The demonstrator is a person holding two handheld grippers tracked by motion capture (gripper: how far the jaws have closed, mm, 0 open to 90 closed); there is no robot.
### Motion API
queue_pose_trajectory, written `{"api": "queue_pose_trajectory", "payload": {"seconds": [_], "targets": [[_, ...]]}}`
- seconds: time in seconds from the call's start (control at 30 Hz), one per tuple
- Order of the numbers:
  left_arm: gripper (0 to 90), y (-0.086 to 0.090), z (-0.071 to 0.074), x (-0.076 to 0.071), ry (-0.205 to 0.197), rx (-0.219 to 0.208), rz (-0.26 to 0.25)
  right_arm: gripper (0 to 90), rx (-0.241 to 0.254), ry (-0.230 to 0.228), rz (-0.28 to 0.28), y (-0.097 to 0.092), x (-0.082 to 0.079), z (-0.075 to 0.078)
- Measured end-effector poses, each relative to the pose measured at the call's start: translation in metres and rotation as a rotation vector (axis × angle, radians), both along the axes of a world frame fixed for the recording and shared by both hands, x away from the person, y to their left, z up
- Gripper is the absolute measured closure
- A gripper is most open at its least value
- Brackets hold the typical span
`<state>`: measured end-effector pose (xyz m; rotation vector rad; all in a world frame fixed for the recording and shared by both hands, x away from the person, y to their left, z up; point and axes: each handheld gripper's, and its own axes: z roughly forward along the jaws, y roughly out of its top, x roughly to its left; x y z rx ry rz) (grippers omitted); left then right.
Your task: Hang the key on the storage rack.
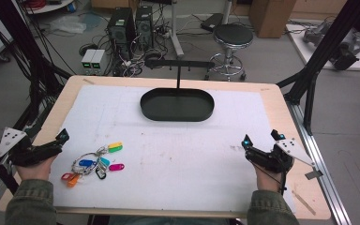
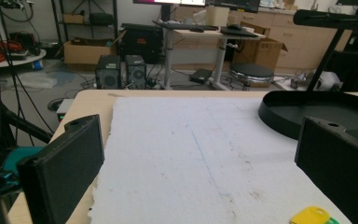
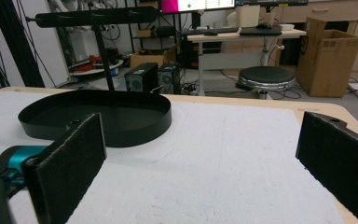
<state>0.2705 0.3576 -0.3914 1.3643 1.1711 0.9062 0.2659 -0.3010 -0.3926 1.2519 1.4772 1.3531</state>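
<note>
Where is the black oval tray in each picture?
High view: the black oval tray sits at the far middle of the white mat, ahead of both grippers.
Left gripper view: its rim curves in at the right edge, beyond the right-hand jaw.
Right gripper view: it lies at left of centre, behind the left-hand jaw.
Shared landmark: the black T-shaped stand rising behind the tray.

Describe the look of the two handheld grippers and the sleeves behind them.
Both the left gripper and the right gripper are black, with flat, rectangular fingers, teal accents and a grey three-cornered plate with small dark holes. A thin black cable trails from the right one. The sleeves are olive green.
</note>
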Motion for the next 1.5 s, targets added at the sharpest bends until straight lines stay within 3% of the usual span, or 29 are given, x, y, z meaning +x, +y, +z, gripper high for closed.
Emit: {"api": "queue_pose_trajectory", "payload": {"seconds": [0.2,0.57,0.77,1.3,1.5], "targets": [[1.7,-0.004,0.001,0.002,0.033,0.015,-0.032,0.5,0.004,0.004,0.0,-0.001,0.0,0.0],[1.7,-0.004,0.001,0.002,0.052,0.004,-0.058,0.5,0.005,0.006,0.004,-0.001,0.001,-0.001],[1.7,-0.007,-0.001,0.003,0.102,0.036,-0.108,0.5,0.001,0.007,0.015,0.0,0.001,-0.001],[1.7,-0.016,-0.005,0.006,0.201,0.064,-0.209,0.5,-0.008,0.02,0.043,0.002,0.003,-0.002],[1.7,-0.02,-0.008,0.008,0.252,0.101,-0.26,0.5,-0.01,0.029,0.052,0.003,0.004,-0.003]]}}
